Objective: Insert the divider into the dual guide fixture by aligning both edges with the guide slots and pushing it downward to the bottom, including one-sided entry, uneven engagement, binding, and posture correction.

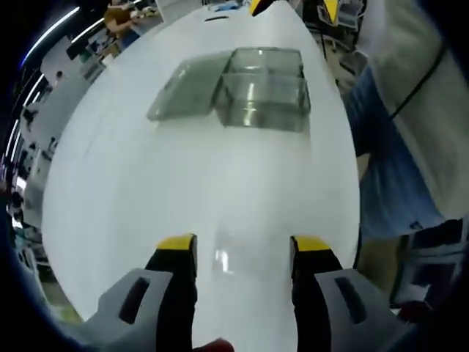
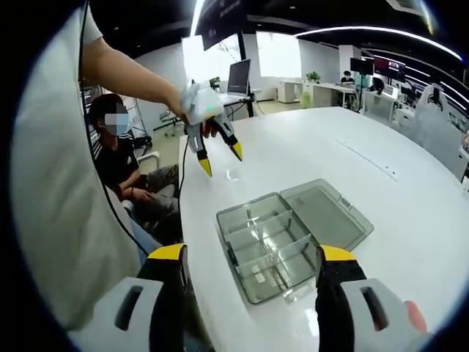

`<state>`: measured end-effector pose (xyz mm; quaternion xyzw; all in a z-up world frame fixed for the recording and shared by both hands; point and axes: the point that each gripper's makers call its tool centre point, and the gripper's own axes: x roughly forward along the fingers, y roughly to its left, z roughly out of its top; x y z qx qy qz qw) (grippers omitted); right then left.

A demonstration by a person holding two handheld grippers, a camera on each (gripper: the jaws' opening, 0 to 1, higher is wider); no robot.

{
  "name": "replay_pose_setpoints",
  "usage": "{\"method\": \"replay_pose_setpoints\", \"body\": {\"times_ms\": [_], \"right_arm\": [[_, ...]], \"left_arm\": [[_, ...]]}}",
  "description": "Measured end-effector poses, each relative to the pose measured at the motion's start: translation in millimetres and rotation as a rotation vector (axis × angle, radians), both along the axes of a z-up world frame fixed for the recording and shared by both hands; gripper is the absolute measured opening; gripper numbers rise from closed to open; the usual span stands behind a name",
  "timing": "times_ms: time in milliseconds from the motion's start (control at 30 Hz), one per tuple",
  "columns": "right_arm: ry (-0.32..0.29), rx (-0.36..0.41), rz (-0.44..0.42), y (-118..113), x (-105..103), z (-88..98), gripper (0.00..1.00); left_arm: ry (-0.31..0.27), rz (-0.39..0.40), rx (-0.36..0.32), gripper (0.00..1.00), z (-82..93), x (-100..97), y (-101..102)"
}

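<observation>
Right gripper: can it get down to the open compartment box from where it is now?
Probably yes. The right gripper hangs open just above the compartment box, lid flipped back, with bare white table around it. The left gripper is held off to the far side, out of the way.

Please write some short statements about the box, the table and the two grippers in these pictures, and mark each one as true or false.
1. The clear plastic box lies on the white table with its lid open. True.
2. The left gripper is shut on a divider. False: its jaws stand apart and nothing is between them.
3. In the right gripper view, the left gripper is in the air above the table edge, away from the box. True.
4. The right gripper is touching the box lid. False: it hangs open above the box, with nothing in it.
5. The box lid is red. False: it is grey and see-through, like the box.
</observation>
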<state>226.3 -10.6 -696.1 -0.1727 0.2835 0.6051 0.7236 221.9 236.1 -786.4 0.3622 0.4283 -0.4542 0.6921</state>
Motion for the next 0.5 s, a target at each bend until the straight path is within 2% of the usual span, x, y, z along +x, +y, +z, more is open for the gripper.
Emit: {"method": "replay_pose_setpoints", "body": {"times_ms": [500], "right_arm": [[0.011, -0.009, -0.006, -1.5, -0.2, -3.8, 0.69]], "left_arm": [[0.052, -0.026, 0.047, 0.37, -17.3, -0.7, 8.6]]}}
